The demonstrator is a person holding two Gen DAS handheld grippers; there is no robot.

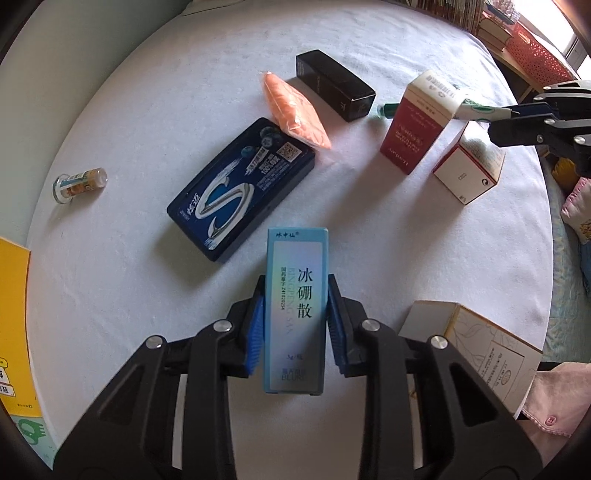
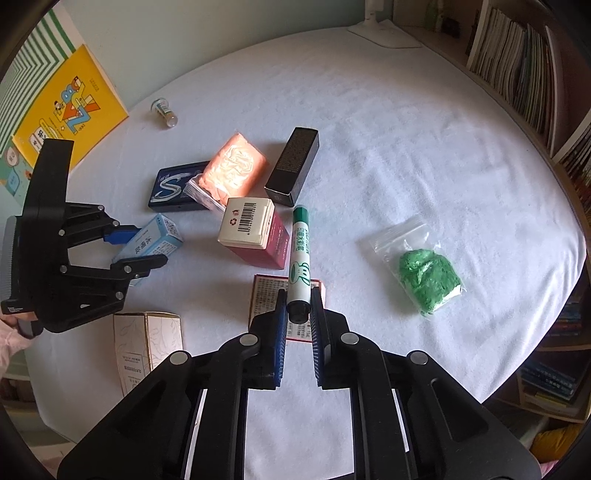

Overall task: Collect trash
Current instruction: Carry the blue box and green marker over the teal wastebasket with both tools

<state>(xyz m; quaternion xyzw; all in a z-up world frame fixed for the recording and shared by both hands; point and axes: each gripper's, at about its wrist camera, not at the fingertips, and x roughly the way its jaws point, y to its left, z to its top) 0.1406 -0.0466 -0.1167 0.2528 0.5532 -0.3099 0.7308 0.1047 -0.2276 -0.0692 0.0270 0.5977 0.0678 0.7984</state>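
My left gripper (image 1: 295, 295) is shut on a light blue medicine box (image 1: 295, 310) and holds it above the white table; it also shows in the right wrist view (image 2: 147, 240). My right gripper (image 2: 298, 306) is shut on a green and white marker (image 2: 301, 258), held above a red box; the marker also shows in the left wrist view (image 1: 476, 110). On the table lie a dark blue gum tin (image 1: 240, 188), an orange bagged lump (image 1: 295, 110), a black box (image 1: 334, 85), a red and white box (image 1: 417, 125), a small white box (image 1: 469, 166) and a green bagged lump (image 2: 428, 277).
A small clear bottle (image 1: 79, 182) lies at the far left. A cream printed box (image 1: 476, 343) sits near me on the right. A yellow booklet (image 2: 66, 110) leans at the table's left side. Bookshelves (image 2: 517, 74) stand beyond the right edge. A white lamp base (image 2: 384, 33) is at the back.
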